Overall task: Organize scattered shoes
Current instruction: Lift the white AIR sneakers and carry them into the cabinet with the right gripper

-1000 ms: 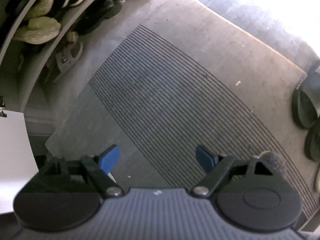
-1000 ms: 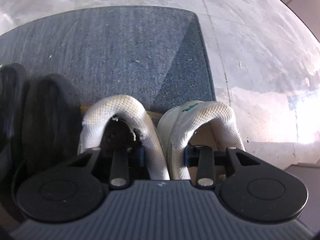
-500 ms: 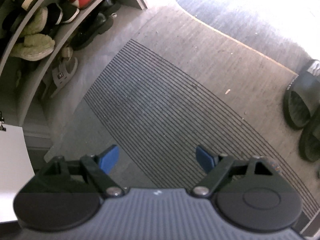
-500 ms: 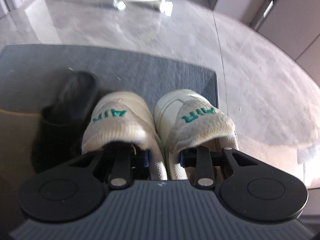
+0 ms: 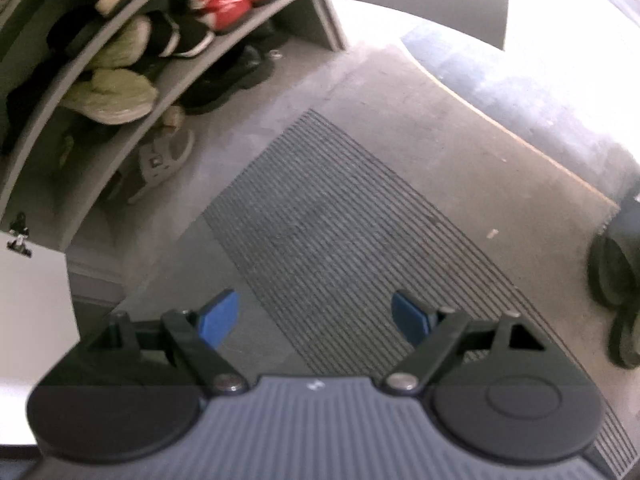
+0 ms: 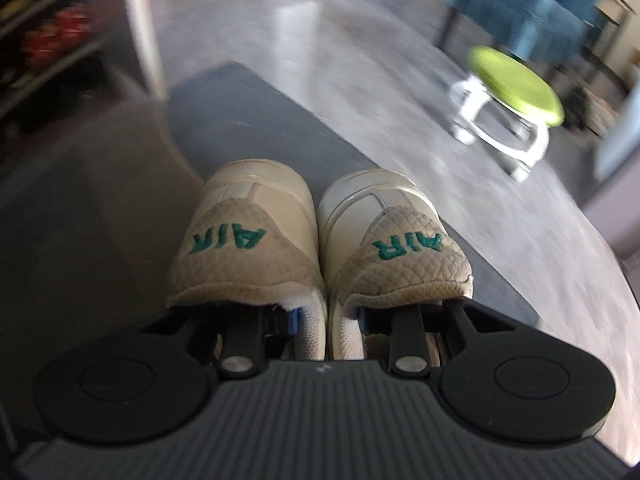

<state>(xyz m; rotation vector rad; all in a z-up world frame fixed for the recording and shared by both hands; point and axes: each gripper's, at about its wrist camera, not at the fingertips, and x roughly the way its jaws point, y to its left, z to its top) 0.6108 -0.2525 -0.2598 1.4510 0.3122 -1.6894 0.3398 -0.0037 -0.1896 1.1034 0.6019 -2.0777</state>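
Note:
My right gripper (image 6: pixel 326 318) is shut on a pair of white sneakers (image 6: pixel 256 236) with green "AIR" on the tongues. One finger sits inside each shoe and pinches their inner walls together. The pair hangs above a dark grey mat (image 6: pixel 256 120). My left gripper (image 5: pixel 316 316) is open, its blue pads (image 5: pixel 218 316) wide apart with nothing between them, above a ribbed grey doormat (image 5: pixel 340 232). A grey shoe rack (image 5: pixel 100 92) filled with shoes stands at the upper left of the left wrist view. Black slippers (image 5: pixel 616 272) lie at the right edge.
A grey sandal (image 5: pixel 164 160) lies under the rack's lowest shelf. A white stool with a lime-green seat (image 6: pixel 516 88) stands on the glossy floor at the right. Behind it is a blue-draped table (image 6: pixel 516 8). A rack with red shoes (image 6: pixel 52 36) shows at the left.
The right gripper has lifted the white sneakers off the mat and swung round, so the black slipper is out of view and the stool appears. The left view has shifted toward the rack.

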